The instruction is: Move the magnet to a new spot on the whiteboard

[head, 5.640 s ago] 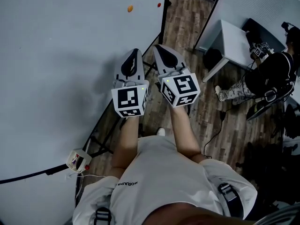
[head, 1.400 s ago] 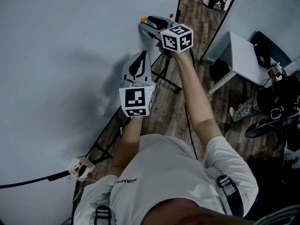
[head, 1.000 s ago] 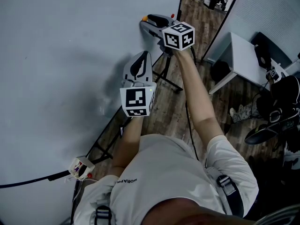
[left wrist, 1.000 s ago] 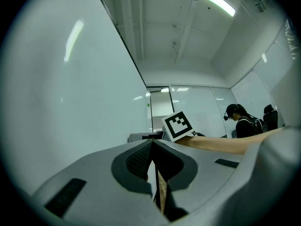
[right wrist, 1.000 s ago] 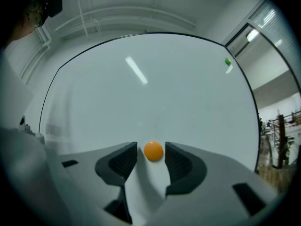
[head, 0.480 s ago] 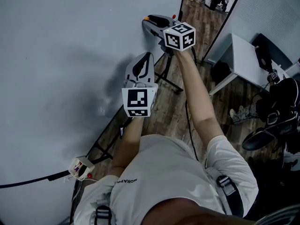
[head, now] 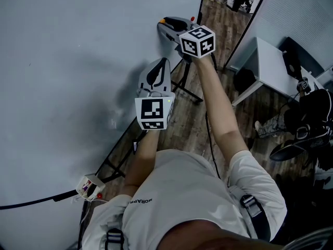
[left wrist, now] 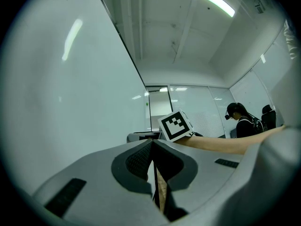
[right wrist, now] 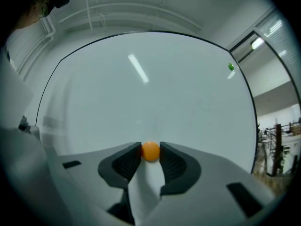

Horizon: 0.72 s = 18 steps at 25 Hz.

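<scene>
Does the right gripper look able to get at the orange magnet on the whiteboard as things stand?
Yes, it seems so: the right gripper has its fingers, just closed further, either side of the orange magnet on the whiteboard, apparently pressing it; nothing stands between.

Your right claw (right wrist: pixel 150 147), jaws just closing, has the magnet (right wrist: pixel 150 152) between them, touching both, on the whiteboard (right wrist: pixel 141 88) ahead; probably another magnet (right wrist: pixel 231 67) sits well up-right. Your left claw (head: pixel 161 62) hangs behind.

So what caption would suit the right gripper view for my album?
Right tongs, having just closed, pinch the orange magnet on the whiteboard.
</scene>
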Tool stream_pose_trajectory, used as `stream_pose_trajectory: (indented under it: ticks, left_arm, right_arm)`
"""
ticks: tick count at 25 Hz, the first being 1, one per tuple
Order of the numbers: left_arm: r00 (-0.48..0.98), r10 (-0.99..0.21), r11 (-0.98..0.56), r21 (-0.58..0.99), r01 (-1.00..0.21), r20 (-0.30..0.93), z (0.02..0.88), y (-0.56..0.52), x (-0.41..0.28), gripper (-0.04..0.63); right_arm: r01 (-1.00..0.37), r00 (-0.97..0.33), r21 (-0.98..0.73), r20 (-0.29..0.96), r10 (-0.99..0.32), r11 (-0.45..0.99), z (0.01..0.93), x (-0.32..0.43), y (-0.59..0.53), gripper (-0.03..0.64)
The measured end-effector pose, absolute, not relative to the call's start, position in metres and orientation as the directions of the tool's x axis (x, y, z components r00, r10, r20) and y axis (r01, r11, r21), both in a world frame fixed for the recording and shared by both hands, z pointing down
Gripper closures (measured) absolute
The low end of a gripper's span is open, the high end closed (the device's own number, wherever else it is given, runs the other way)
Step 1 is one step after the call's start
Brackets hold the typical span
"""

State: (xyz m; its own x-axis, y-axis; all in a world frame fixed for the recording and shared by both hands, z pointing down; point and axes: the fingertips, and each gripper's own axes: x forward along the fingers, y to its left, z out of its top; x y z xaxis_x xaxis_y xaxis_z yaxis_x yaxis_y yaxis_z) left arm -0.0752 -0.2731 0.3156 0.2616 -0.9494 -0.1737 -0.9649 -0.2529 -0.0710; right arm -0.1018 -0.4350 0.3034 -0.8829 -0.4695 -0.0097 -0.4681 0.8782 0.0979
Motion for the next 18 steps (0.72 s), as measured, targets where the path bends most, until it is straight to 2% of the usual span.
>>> stream_pose_trajectory:
  ticks: [18]
  left_arm:
    - [0.265,-0.947,-0.254,-0.083,-0.964,-0.181,0.308,-0.275,-0.074,0.592]
  right_arm:
    - [-0.49,-0.871,0.055,-0.016,-0.49,0.87,0.305,-0.09,-0.442,0.486]
